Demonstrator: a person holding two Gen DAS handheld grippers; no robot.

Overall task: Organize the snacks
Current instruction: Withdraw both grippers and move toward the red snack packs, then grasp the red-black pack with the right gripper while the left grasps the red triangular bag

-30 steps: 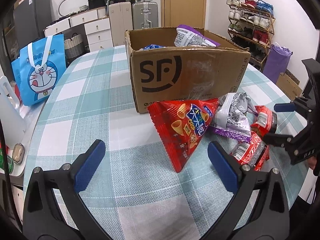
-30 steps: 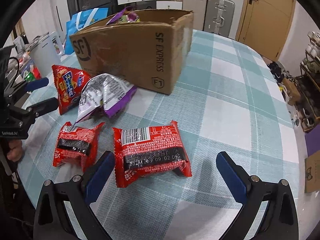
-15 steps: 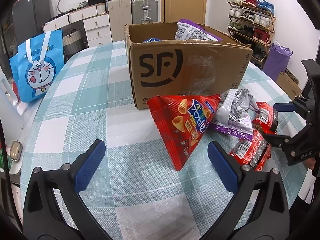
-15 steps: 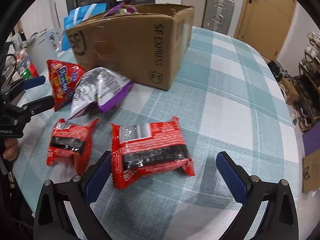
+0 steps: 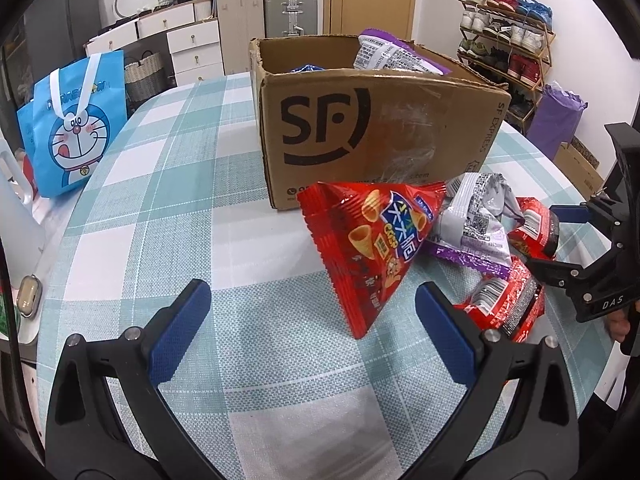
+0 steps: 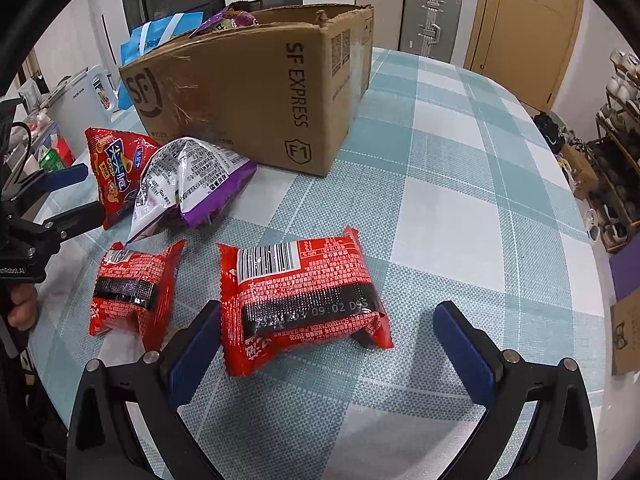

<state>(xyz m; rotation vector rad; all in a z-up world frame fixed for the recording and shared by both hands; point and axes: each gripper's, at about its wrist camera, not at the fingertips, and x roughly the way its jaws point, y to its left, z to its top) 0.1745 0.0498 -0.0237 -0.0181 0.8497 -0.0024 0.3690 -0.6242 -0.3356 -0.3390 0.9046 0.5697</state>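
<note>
Both views nearer the cardboard box (image 5: 376, 120) than a second ago. Left gripper (image 5: 308, 316): jaws spread, empty, short of triangular glossy red cone-snack bag (image 5: 372, 248) lying against box front. Right gripper (image 6: 328, 340): jaws spread, flanking crinkled red foil packet (image 6: 300, 296) in front of box; left pad touching packet edge. Smaller red packet (image 6: 132, 284) and silver-purple bag (image 6: 188, 180) nearby on woven checked tablecloth (image 6: 460, 200).

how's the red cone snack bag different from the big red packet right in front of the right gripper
The cone snack bag is triangular with a blue label and cone pictures; the big red packet is blocky, showing a barcode and a black band. The cone snack bag lies near the cardboard box beside the purple bag; the big red packet lies apart, between the open right gripper's fingers. Both are red, sealed, on the table.
</note>
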